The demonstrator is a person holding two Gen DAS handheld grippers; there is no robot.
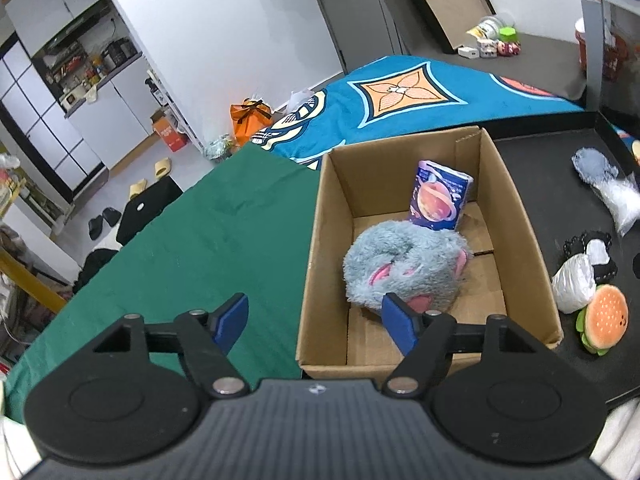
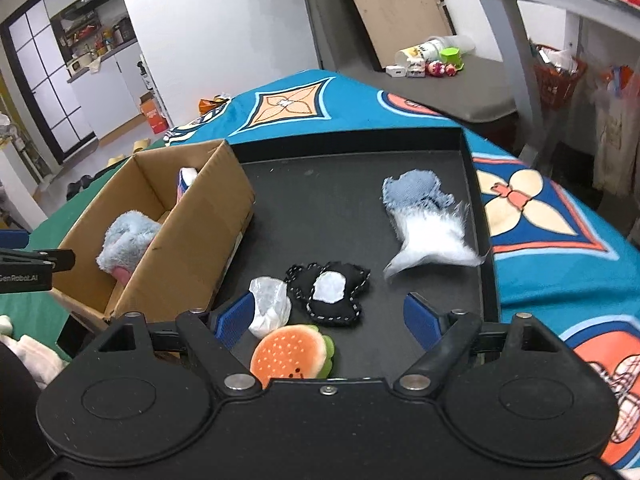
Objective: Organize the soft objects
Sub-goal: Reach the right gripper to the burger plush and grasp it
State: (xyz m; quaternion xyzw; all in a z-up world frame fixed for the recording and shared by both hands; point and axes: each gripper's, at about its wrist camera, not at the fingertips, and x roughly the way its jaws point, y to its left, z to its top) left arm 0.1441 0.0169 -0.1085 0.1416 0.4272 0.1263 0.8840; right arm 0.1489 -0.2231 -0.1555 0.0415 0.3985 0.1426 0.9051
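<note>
black tray [image 2: 280, 184] holds burger plush [image 2: 290, 354], tools empty.

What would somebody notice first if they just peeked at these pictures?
Probably the fluffy grey-blue plush with pink ears, lying inside the cardboard box in front of a planet-printed packet. Next, the little burger toy on the black tray, right by the open right claw.

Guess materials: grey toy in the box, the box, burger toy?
Grey toy: long-pile plush, looks synthetic; shaggy matte fibres, pink ear patches. Box: corrugated cardboard, plain brown, raw cut flaps. Burger toy: short-pile stuffed fabric, apparently; soft rounded edges, printed seeds and face.
</note>
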